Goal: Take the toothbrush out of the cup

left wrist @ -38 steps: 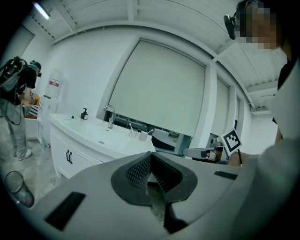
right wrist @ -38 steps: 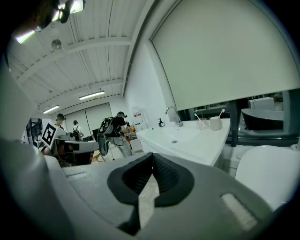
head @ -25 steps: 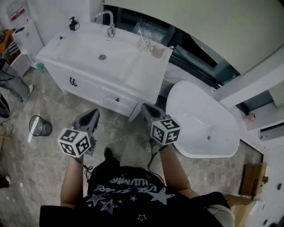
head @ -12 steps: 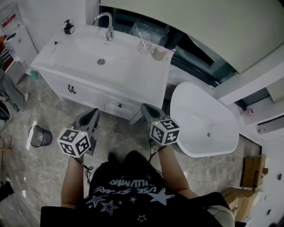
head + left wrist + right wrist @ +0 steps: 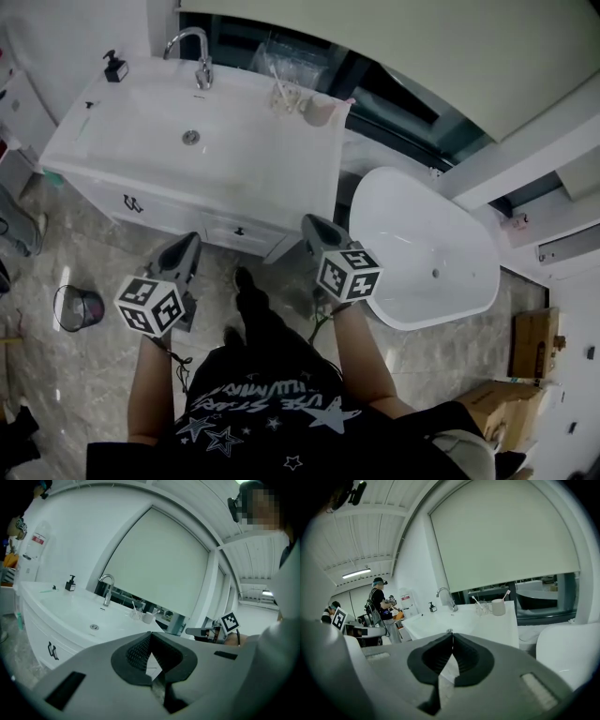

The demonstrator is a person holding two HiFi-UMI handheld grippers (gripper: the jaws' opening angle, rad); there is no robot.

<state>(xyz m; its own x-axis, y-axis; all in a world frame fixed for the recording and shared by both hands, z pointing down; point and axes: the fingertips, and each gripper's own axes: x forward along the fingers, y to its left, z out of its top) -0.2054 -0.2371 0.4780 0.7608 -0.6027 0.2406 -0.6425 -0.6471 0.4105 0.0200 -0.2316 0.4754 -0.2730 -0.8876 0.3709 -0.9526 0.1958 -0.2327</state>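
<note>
A beige cup [image 5: 317, 110] with a pink toothbrush [image 5: 506, 594] in it stands at the back right corner of the white vanity top [image 5: 272, 159]. Beside it is a clear glass [image 5: 281, 97] holding a white toothbrush [image 5: 474, 600]. The cup [image 5: 149, 617] shows small and far off in the left gripper view, and the cup [image 5: 498, 606] is also distant in the right gripper view. My left gripper [image 5: 186, 242] and right gripper [image 5: 311, 225] hang over the floor in front of the vanity, well short of the cup. Both are shut and hold nothing.
The vanity has a basin with a faucet [image 5: 192, 52] and a soap dispenser [image 5: 115, 66] at the back left. A white bathtub [image 5: 427, 253] lies to the right. A mesh bin [image 5: 75, 307] stands on the floor at left. A person [image 5: 377, 604] stands far off.
The vanity has slid left and a little closer in the head view as I step forward. Both grippers keep their place before me and stay shut.
</note>
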